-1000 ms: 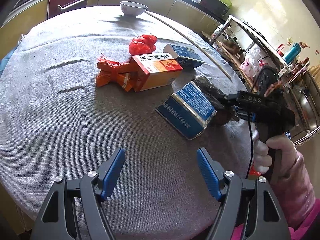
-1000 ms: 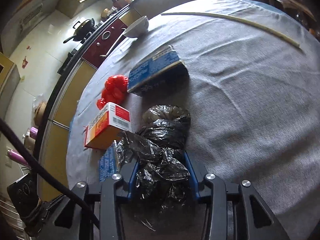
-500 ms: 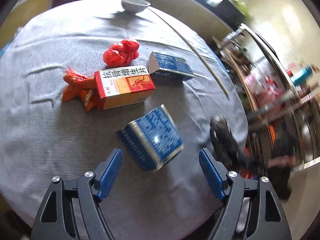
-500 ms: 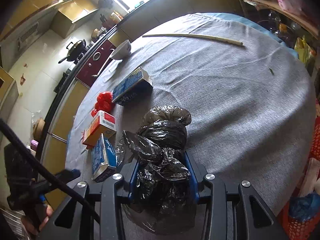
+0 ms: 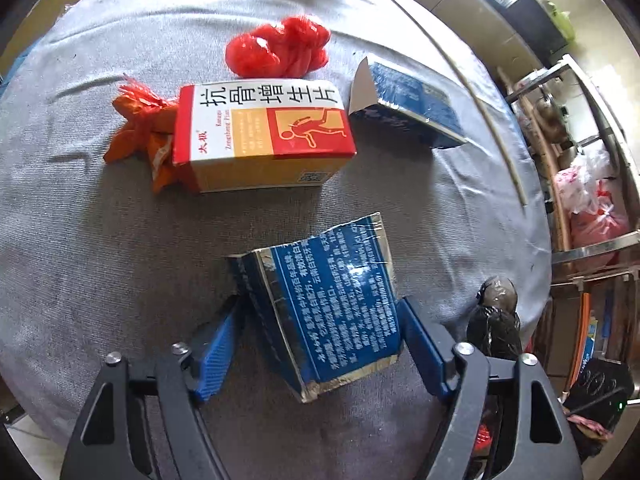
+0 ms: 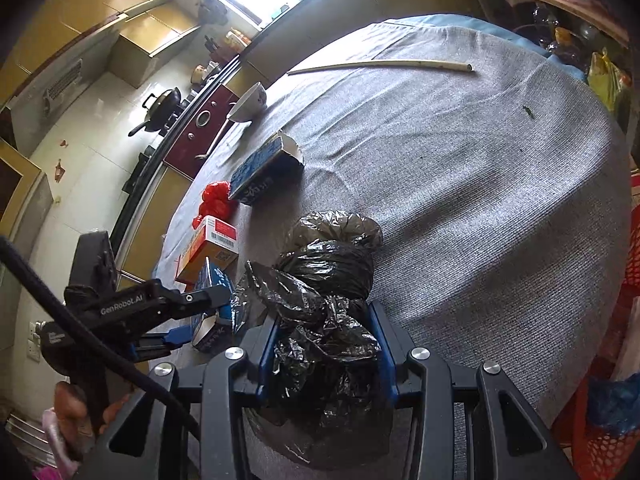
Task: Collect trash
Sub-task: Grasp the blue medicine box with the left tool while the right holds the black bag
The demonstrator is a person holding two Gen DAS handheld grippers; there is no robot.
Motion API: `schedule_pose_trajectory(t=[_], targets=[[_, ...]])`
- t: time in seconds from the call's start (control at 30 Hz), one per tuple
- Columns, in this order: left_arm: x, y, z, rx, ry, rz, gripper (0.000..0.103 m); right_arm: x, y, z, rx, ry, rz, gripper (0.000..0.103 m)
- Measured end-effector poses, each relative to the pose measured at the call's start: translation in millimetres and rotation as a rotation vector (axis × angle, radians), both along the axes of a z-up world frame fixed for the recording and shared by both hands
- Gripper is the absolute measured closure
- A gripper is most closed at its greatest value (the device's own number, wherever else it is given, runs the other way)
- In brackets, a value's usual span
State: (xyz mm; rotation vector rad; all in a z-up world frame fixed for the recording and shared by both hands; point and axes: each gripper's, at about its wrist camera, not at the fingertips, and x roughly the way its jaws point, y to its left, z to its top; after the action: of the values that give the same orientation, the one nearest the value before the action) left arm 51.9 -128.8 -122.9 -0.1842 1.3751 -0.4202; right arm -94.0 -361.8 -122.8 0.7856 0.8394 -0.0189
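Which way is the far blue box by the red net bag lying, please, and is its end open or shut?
Open, lying on its side. The far blue box rests flat on the grey tablecloth, and its end flap stands up, showing the pale inside.

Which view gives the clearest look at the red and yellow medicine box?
The left wrist view: the red and yellow medicine box lies face up near the frame's centre, its printed top and one side fully readable. The right wrist view shows it small and far left, mostly one barcoded end, partly hidden behind a blue box.
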Motion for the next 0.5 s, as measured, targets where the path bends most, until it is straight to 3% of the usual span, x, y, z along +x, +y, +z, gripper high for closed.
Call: schedule_pose_trajectory(t=[0.2, 0.5], targets=[[-15, 18, 16, -0.048, -0.060, -0.064, 0.040, -6, 3, 11, -0.034, -0.056, 0.000, 0.060], [-45, 47, 45, -0.083, -0.207, -0.178, 0.040, -6, 23, 27, -0.060, -0.108, 0.026, 0.060]])
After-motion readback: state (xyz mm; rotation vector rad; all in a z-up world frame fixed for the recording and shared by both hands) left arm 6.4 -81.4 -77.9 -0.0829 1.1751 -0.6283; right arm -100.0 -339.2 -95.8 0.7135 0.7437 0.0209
